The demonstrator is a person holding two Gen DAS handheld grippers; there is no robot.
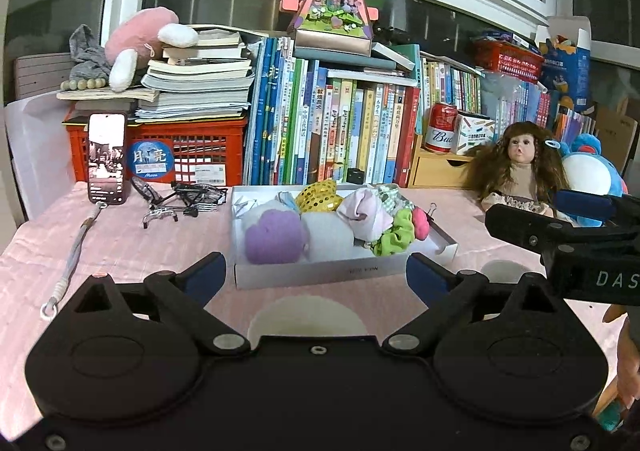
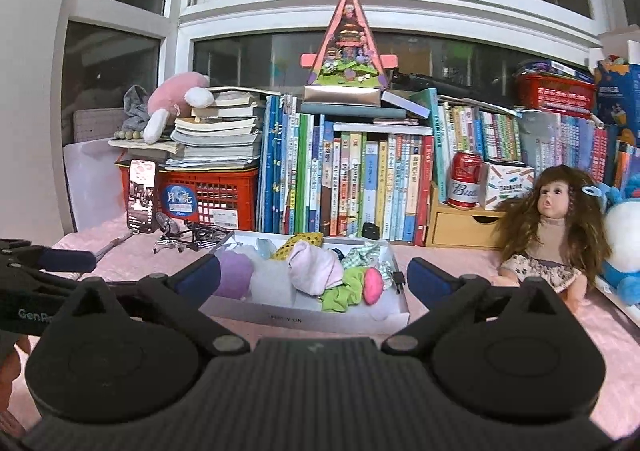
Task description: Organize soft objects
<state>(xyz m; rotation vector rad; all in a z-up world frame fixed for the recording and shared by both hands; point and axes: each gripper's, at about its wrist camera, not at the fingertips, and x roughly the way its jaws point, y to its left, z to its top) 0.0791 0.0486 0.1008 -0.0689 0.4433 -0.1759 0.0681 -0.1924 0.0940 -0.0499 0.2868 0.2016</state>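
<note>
A: Since both tongs are wide open w/ nothing in them, which soft thing do we go for first?

B: The white box (image 1: 320, 275) sits right in front of the left tongs (image 1: 316, 271), just past the tips. All the soft stuff is in it. The purple puff (image 1: 276, 237) is nearest the left tongs' left finger. The pink sock (image 1: 366, 213) and the green scrunchie (image 1: 394, 233) are more to the right side of the box.

A: And from the right tongs (image 2: 314, 279)?

B: Same box, straight ahead, between the two fingers. The sock is about in the middle; the scrunchie and a small pink pad (image 2: 373, 285) are just in front, a bit to the right.

A: So how do we do it well?

B: I think: one thing at a time. Go in low and slow over the box's front wall, don't bump it or the box will slide on the table (image 1: 120, 243). Pinch the puff in its fat middle, not the edge, bc soft things squish and slip.

A: Any trouble spots?

B: The sock lies on top of the scrunchie, touching it. Pull one and the other may come too. Also keep the two tongs apart; the right one is v. close beside the left.
</note>
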